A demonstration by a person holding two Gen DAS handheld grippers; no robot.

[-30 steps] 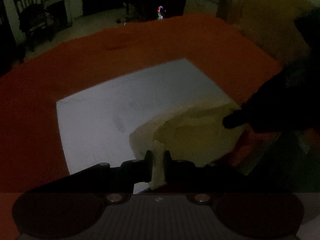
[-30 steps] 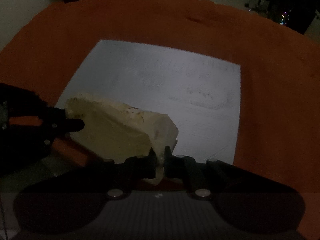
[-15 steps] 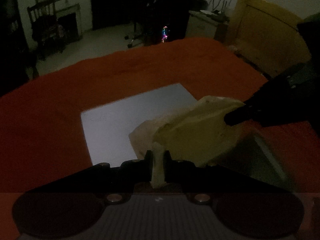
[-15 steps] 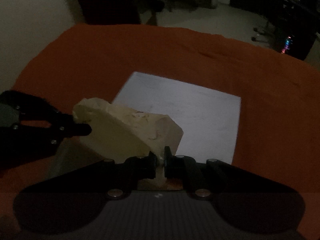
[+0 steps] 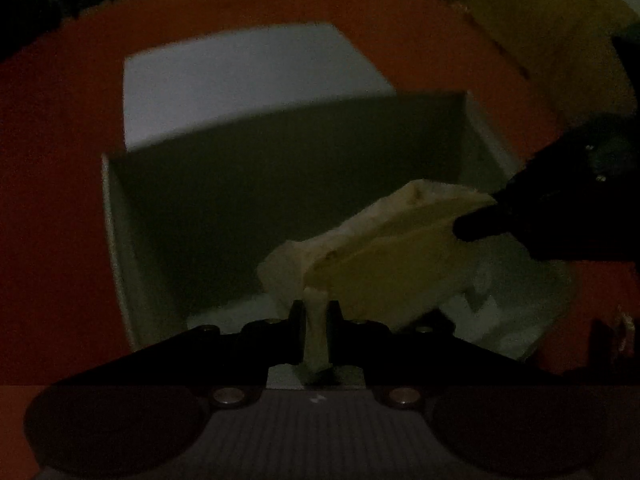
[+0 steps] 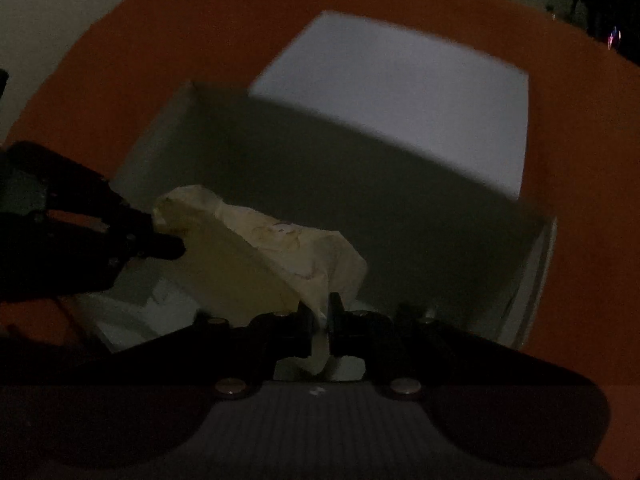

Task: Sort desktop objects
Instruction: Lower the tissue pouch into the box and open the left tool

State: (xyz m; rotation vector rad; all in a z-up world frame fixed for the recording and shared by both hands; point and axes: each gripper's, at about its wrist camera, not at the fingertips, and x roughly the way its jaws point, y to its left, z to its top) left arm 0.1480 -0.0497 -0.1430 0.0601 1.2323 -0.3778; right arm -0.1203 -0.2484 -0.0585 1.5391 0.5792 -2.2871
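Left wrist view shows me my left gripper [image 5: 317, 312] with its jaws pinched tight on a corner of a crumpled, pale yellowish cloth [image 5: 384, 264]; the fabric bunches up between the fingertips and a strip of it hangs down below them. Across from it, at the right of that picture, my right gripper [image 5: 476, 226] comes in as a dark shape with its tips clamped on the cloth's far edge, so the cloth is stretched between the two, held in the air above an open box [image 5: 116, 248]. The box has pale walls and a shadowed inside; something light-coloured lies at its bottom under the cloth, but the scene is too dark for me to say what. Behind the box lies a white sheet [image 5: 240, 80], flat on the orange surface [image 5: 52, 200], with the box's far wall covering the sheet's near edge. On the right wrist view I see the same from the other side: the right gripper [image 6: 327, 312] has its jaws closed on a fold of the cloth [image 6: 256, 256], and the left gripper [image 6: 168, 246] reaches in from the left, nipping the opposite corner. The cloth slopes down from the left gripper toward mine, over the box [image 6: 536, 280], whose right wall catches a little light. The white sheet [image 6: 400, 92] sits beyond it on the orange surface [image 6: 588, 200].
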